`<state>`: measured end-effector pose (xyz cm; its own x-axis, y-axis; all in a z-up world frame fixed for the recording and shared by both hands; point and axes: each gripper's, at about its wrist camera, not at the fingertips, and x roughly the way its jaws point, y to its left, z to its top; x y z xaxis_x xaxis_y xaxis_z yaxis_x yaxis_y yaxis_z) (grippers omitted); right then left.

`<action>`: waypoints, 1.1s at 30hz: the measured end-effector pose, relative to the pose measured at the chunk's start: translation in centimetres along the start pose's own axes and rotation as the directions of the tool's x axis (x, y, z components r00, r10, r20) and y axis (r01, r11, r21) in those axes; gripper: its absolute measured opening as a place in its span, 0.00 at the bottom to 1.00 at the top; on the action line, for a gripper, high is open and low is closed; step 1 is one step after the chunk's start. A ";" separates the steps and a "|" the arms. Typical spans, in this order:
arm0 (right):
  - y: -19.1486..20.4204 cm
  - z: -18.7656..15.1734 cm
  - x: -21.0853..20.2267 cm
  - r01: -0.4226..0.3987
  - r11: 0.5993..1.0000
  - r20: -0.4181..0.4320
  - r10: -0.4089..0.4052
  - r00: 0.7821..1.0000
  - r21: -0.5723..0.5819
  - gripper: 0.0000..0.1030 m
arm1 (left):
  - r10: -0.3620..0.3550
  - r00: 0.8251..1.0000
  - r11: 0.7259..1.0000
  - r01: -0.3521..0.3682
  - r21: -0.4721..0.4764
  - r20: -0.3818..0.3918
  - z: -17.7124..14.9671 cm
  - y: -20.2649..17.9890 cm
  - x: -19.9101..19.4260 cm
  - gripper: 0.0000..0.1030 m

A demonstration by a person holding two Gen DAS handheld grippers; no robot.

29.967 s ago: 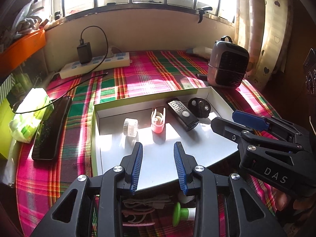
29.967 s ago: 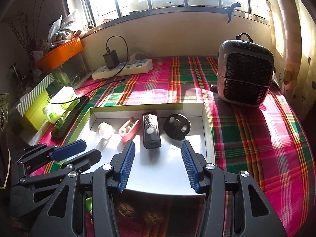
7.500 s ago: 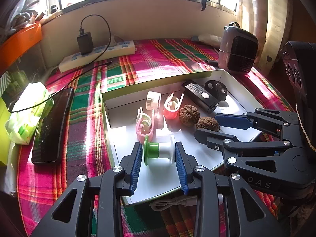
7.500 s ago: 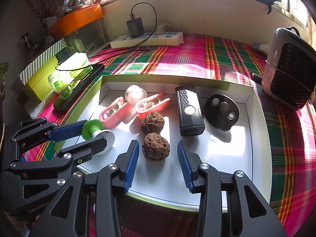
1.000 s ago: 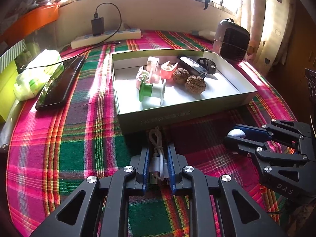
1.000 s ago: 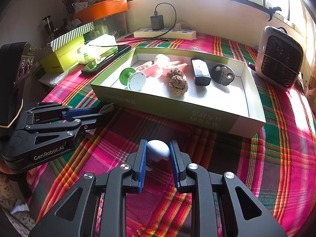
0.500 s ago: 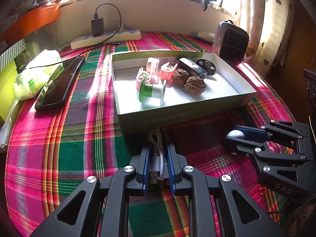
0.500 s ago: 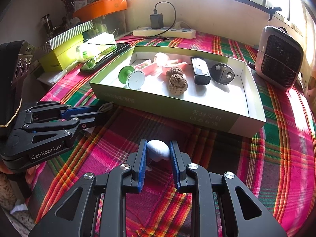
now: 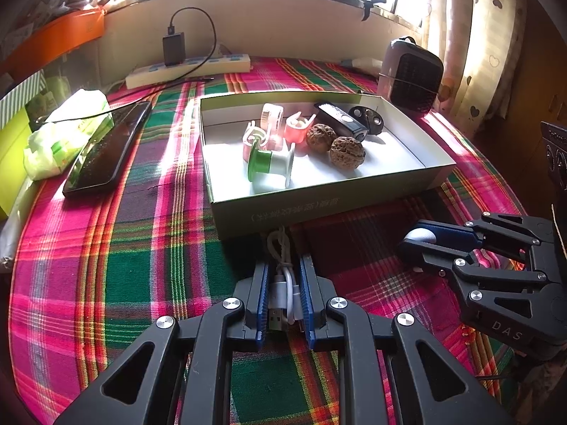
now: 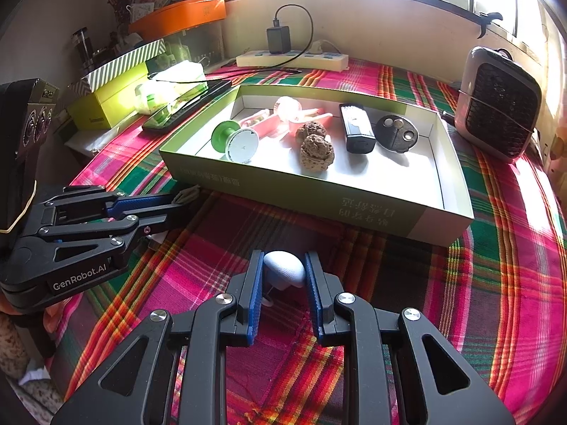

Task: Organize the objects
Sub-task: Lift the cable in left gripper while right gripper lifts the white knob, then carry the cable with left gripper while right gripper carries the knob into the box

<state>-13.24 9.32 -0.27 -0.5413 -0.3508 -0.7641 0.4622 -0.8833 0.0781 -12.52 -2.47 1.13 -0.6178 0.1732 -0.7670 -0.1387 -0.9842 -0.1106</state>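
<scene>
A green-sided box (image 9: pixel 319 205) with a white floor holds a green and white spool (image 9: pixel 271 161), pink clips (image 9: pixel 296 127), two walnuts (image 9: pixel 347 152), a black remote (image 9: pixel 340 120) and a black disc (image 9: pixel 368 118). My left gripper (image 9: pixel 283 276) is shut on a coiled white USB cable (image 9: pixel 283 283), in front of the box's near wall. My right gripper (image 10: pixel 283 269) is shut on a small white rounded object (image 10: pixel 285 267) above the plaid cloth; it also shows in the left wrist view (image 9: pixel 420 236). The box (image 10: pixel 319 198) lies just beyond it.
A black phone (image 9: pixel 106 148) and a tissue pack (image 9: pixel 63 134) lie left of the box. A power strip (image 9: pixel 187 69) with a charger stands at the back wall. A small heater (image 9: pixel 411 74) stands at the back right. Yellow-green boxes (image 10: pixel 110 102) sit far left.
Both grippers, still shut on their objects, have risen and drawn slightly nearer to the box's near wall over the last second. Nothing in the box has moved.
</scene>
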 end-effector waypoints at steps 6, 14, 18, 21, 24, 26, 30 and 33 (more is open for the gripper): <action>0.0 0.2 -0.7 0.005 1.000 0.018 -0.005 1.000 0.002 0.23 | -0.011 1.000 1.000 0.011 0.003 0.024 0.2 -0.1 -1.0 0.14; 0.0 0.7 -1.8 0.010 1.000 0.044 -0.010 0.999 0.003 0.23 | -0.026 0.998 1.000 0.026 0.009 0.064 0.8 -0.3 -2.6 0.14; -0.1 1.0 -2.2 0.015 1.000 0.059 -0.015 0.998 0.004 0.23 | -0.032 0.996 0.999 0.031 0.014 0.080 1.1 -0.5 -3.2 0.14; -0.2 1.2 -2.5 0.019 1.000 0.068 -0.020 0.997 0.008 0.23 | -0.040 0.996 0.999 0.039 0.012 0.085 1.5 -0.6 -3.3 0.14; -0.4 1.5 -2.8 0.026 1.000 0.078 -0.027 0.997 0.008 0.23 | -0.047 0.995 0.999 0.046 0.016 0.093 1.9 -0.9 -3.4 0.14; -0.6 1.8 -3.0 0.030 0.999 0.087 -0.031 0.996 0.012 0.23 | -0.056 0.994 0.998 0.055 0.016 0.098 2.2 -1.1 -3.4 0.14; -1.2 2.4 -3.3 0.040 0.999 0.100 -0.042 0.994 0.027 0.23 | -0.062 0.992 0.998 0.059 0.023 0.110 3.1 -1.5 -3.3 0.14; -1.8 2.9 -3.2 0.048 0.998 0.107 -0.052 0.993 0.039 0.23 | -0.065 0.991 0.998 0.062 0.030 0.117 3.8 -1.8 -3.1 0.14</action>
<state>-14.35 11.12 3.92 -0.6367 -0.3357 -0.6942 0.4081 -0.9105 0.0659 -13.28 -1.05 6.12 -0.6936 0.2403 -0.6791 -0.1998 -0.9699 -0.1391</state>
